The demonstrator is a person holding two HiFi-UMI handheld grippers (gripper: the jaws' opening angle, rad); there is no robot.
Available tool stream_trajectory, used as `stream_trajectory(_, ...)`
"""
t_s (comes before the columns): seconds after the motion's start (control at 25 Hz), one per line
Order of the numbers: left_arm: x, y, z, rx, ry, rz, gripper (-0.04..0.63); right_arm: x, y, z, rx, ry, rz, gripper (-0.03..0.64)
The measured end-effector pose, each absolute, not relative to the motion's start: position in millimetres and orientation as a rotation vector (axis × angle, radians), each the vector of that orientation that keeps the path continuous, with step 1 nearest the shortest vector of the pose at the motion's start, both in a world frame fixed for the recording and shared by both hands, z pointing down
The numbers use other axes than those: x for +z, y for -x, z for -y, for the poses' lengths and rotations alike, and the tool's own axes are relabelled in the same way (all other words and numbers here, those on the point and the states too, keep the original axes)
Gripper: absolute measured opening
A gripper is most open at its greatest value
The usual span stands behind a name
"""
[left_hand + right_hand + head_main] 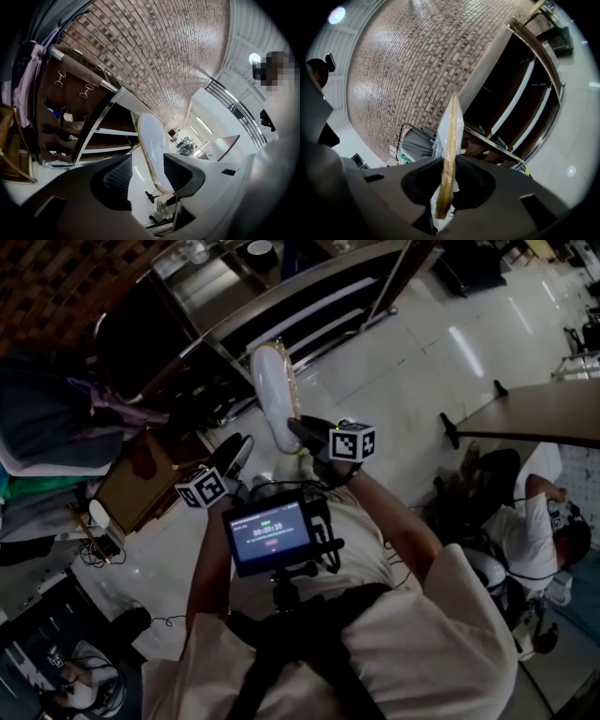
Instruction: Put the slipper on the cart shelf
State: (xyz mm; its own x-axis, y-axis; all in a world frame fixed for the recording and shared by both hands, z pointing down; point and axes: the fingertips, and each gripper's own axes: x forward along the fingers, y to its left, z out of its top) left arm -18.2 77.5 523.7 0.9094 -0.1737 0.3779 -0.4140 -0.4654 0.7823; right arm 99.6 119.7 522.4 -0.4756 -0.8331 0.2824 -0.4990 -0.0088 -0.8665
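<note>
One slipper [274, 390] pinched in right gripper [447, 187]; left gripper [147, 176] jaws apart.

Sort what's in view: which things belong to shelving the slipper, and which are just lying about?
Job: slipper, clamped in right gripper; cart shelf; left gripper, open.
Lying about: brown hanging organizer; table; seated person; purple clothes.
</note>
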Motion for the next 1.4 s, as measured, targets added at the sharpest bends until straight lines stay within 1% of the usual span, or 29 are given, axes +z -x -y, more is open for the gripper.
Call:
stream_trajectory(0.24, 544.5, 42.0, -74.1, 0.391, -2.059, 0.52, 0.202, 533.3, -124.4, -126.3, -1.472, 1.437, -1.928, 0.08)
stream_trajectory(0.44, 564.6, 63.0, -56.6, 0.462, -2.046, 0.608, 0.201, 535.2, -121.8, -125.4, -1.471, 1.495, -1.874, 0.08)
stream_trajectory(0.48, 565.9, 62.7, -50.9, 0.467, -2.047, 0.607, 0.186, 534.3, -121.0, -122.5, -1.47, 1.506, -1.867, 0.08)
stream_trajectory(0.56, 567.1, 57.4, -40.8, 0.47, -2.06, 0.593, 0.134, 533.6, -121.9, -118.0, -1.469, 1.536, -1.855, 0.078)
stream_trajectory(0.64, 568.8, 52.2, -34.6, 0.487, -2.084, 0.585, 0.016, 532.1, -123.3, -117.5, -1.465, 1.567, -1.845, 0.08)
stream_trajectory(0.92, 575.7, 30.8, -26.3, 0.553, -2.126, 0.487, 0.0, 528.8, -135.4, -115.4, -1.42, 1.659, -1.836, 0.08)
stream_trajectory(1.2, 583.8, 44.2, -29.3, 0.586, -2.104, 0.515, 0.0, 542.5, -134.0, -109.2, -1.426, 1.612, -1.822, 0.08)
stream_trajectory(1.4, 585.9, 15.2, -24.1, 0.597, -2.051, 0.536, 0.0, 549.7, -163.9, -95.0, -1.474, 1.588, -1.824, 0.078)
